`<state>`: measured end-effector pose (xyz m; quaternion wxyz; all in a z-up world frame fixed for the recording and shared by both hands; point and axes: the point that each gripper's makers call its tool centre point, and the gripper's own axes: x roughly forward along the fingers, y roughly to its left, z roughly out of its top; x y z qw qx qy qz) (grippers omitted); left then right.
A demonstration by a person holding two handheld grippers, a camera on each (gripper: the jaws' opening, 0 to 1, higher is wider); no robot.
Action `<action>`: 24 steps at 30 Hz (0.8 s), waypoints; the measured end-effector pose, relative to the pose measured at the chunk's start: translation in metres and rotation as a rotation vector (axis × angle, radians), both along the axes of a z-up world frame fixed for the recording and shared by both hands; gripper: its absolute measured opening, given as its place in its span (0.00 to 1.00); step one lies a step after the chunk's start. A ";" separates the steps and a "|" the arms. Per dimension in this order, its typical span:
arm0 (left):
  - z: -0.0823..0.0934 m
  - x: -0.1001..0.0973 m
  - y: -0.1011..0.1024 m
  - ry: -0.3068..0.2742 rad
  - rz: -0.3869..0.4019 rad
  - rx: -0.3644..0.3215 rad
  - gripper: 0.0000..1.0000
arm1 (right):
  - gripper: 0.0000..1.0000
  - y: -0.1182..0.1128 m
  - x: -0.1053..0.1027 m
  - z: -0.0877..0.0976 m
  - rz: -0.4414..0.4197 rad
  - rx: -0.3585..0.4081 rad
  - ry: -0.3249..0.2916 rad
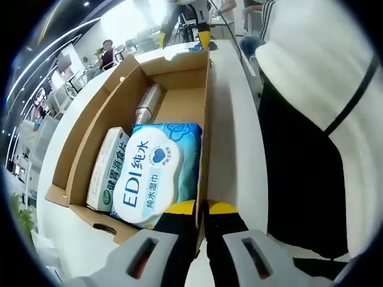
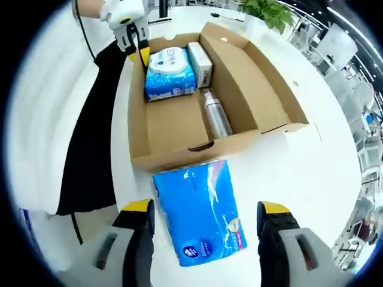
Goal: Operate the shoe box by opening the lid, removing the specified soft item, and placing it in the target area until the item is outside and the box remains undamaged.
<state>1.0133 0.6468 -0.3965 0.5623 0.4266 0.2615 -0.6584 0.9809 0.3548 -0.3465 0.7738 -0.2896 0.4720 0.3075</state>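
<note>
Blue tissue pack (image 2: 200,212) lying outside open shoe box (image 2: 164,128) on white table (image 2: 311,173), right hand-held gripper (image 2: 206,230) released astride it; left hand-held gripper (image 1: 201,224) clenched on box wall, likely steadying.

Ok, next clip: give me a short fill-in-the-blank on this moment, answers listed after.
1. The blue tissue pack lies on the white table, ____ the cardboard box.
2. The left gripper has its jaws closed on the box's ____.
3. The right gripper has its jaws ____, one on each side of the tissue pack.
4. Inside the box, the metal bottle lies beside the wet wipes pack and a small ____.

Answers: outside; side wall; open; carton
</note>
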 end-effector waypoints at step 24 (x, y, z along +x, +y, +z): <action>0.001 -0.001 0.000 -0.012 -0.004 -0.005 0.04 | 0.21 0.039 0.016 0.023 -0.107 -0.045 -0.179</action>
